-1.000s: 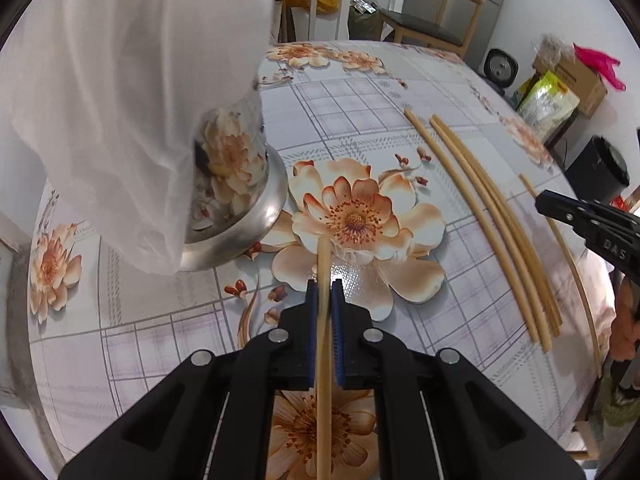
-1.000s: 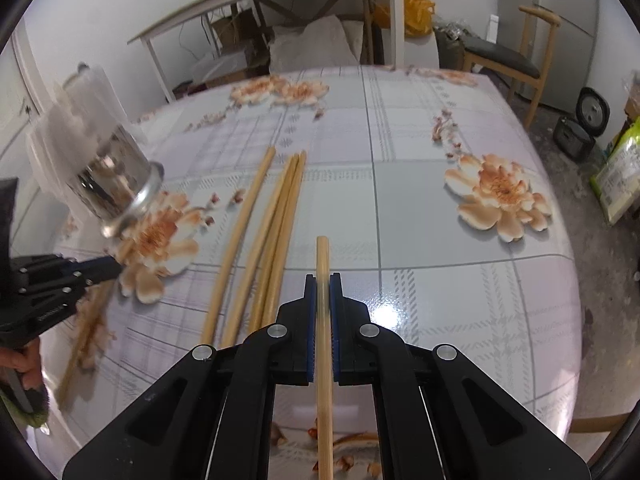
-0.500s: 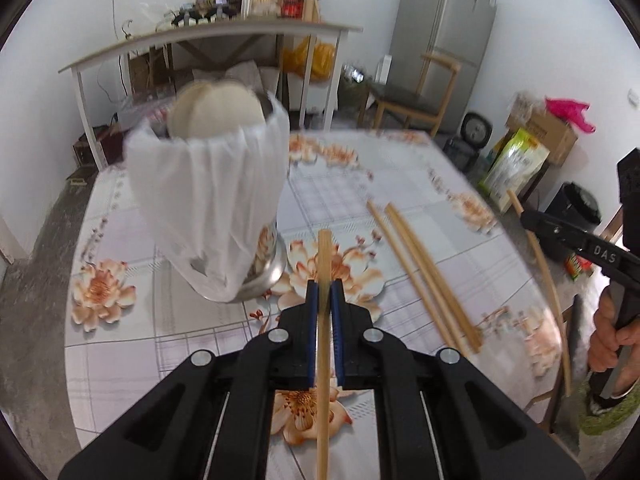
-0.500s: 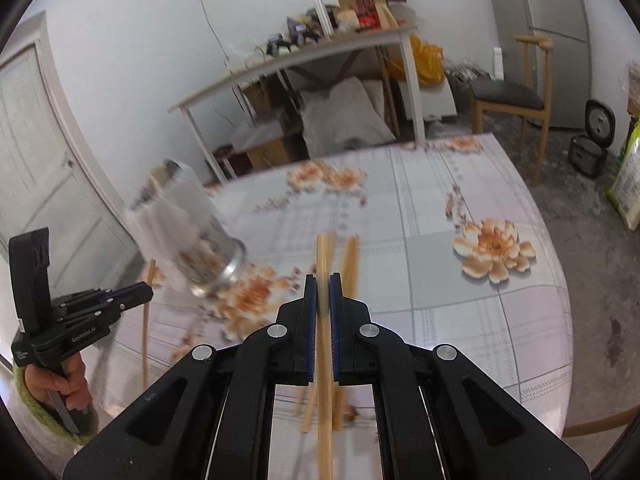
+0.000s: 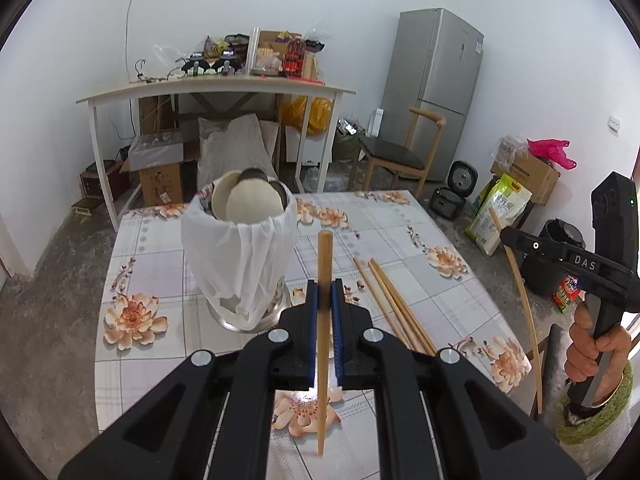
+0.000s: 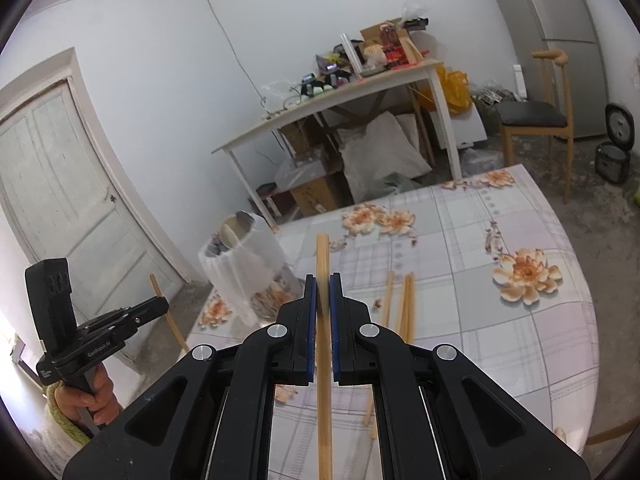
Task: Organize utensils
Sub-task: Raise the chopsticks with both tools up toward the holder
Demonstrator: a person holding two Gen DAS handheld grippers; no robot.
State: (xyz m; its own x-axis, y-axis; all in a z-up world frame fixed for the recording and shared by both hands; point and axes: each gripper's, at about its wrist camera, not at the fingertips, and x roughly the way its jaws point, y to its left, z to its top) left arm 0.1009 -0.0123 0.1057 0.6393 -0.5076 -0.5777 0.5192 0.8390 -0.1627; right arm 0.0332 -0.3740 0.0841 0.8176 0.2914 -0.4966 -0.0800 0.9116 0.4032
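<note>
My left gripper (image 5: 324,286) is shut on a wooden chopstick (image 5: 325,252) that points forward above the table. Just left of it stands the metal holder (image 5: 238,264), wrapped in a white bag, with spoons (image 5: 248,204) sticking out. My right gripper (image 6: 322,280) is shut on a second chopstick (image 6: 322,252), held high over the floral table (image 6: 520,340). From that side the holder (image 6: 244,268) is down to the left. Three loose chopsticks (image 5: 394,308) lie together on the cloth, and the same chopsticks (image 6: 404,304) show in the right wrist view.
A hand (image 5: 592,344) grips the right tool beyond the table's right edge. Behind the table are a white desk (image 5: 216,92) piled with clutter, a wooden chair (image 5: 396,156), a fridge (image 5: 432,88), boxes and bags on the floor. A door (image 6: 60,184) is on the left.
Both grippers have risen well above the table and tipped up, each with its chopstick still held. The holder and loose chopsticks now lie lower and farther away in both views.
</note>
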